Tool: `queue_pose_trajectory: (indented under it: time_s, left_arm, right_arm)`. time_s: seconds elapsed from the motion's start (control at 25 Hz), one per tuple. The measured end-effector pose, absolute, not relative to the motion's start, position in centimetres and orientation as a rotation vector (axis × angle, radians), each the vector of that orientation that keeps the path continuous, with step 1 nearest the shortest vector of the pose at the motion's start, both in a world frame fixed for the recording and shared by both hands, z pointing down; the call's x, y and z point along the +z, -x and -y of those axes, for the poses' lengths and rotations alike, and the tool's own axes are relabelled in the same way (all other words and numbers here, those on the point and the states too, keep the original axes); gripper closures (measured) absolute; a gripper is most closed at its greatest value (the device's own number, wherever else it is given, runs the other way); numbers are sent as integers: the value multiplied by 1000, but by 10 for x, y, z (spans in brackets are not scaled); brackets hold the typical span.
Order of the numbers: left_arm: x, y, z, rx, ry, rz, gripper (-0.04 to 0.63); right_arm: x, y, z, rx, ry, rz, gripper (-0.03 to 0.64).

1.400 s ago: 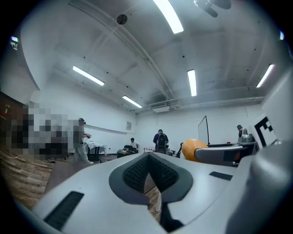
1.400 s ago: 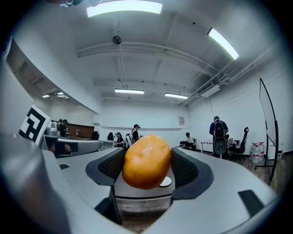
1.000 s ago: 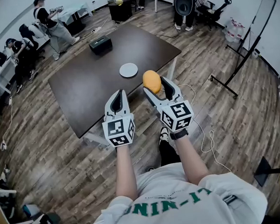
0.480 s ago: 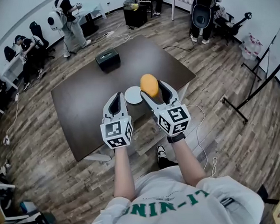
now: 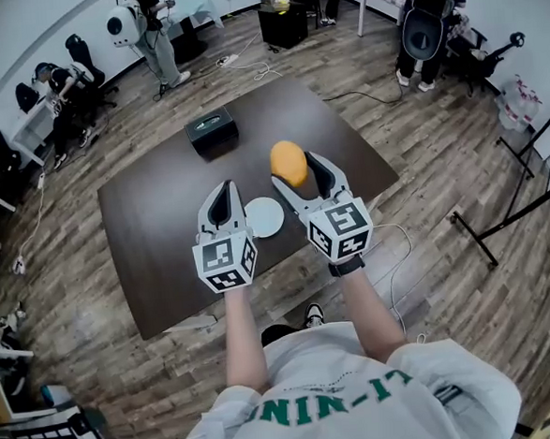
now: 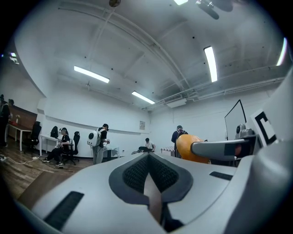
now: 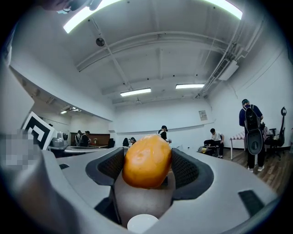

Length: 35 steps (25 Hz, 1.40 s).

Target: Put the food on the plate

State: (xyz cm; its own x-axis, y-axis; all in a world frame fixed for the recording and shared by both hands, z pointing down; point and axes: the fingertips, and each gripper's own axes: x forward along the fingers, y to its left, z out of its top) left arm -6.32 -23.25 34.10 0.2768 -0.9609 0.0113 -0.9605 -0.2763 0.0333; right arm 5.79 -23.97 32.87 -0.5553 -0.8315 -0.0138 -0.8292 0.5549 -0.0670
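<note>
the right gripper (image 5: 295, 166) has its two ribbed pads pressed on the sides of the food (image 7: 146, 161), an orange, egg-shaped piece with a smooth, glossy skin. the pads meet it across its short width, about at its widest part, and most of the upper half stands clear above them. the left gripper (image 6: 149, 176) has its jaws closed together with nothing between them, and it hangs just beside the right one.

to my eye the food will be light and fairly firm, since the pads leave no dent i can make out. i would expect that shiny, rounded skin to be slippery. a hard squeeze off the middle could pop it out, so the belly where it is now held looks like the right place to hold it.

in the right gripper view its long axis stands roughly upright, crosswise to the line of the squeeze. the top leans a little to the right, and the blunt lower end points down toward the plate (image 5: 264, 216).

the food is in the air over the table (image 5: 162, 222). from above it sits a bit past the plate, toward the far edge. the small white plate lies bare near the middle of the table's near edge, showing between the two grippers. a black box (image 5: 212, 132) sits by the far edge, well apart from the plate.
</note>
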Motion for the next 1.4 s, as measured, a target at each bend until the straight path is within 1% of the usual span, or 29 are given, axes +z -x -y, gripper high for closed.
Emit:
queue_pose_trajectory:
  time_s: [0.32,0.76,0.96,1.4]
  left_arm:
    - [381,71,277,-9,-2386,1882,584]
    - [436,119,315,49,-2284,1915,584]
    - [475,131,325,88,-2245,1847,584]
    - [546,143,346,168,-2201,1746,584]
  right_arm:
    - [381,-44,289,-198,1358,-2865,279]
    - [441,20,328,-279,1235,-3045,279]
    - [474,37,335,-416,1197,-3084,279]
    - [563,61,351,-559,1247,-3203,279]
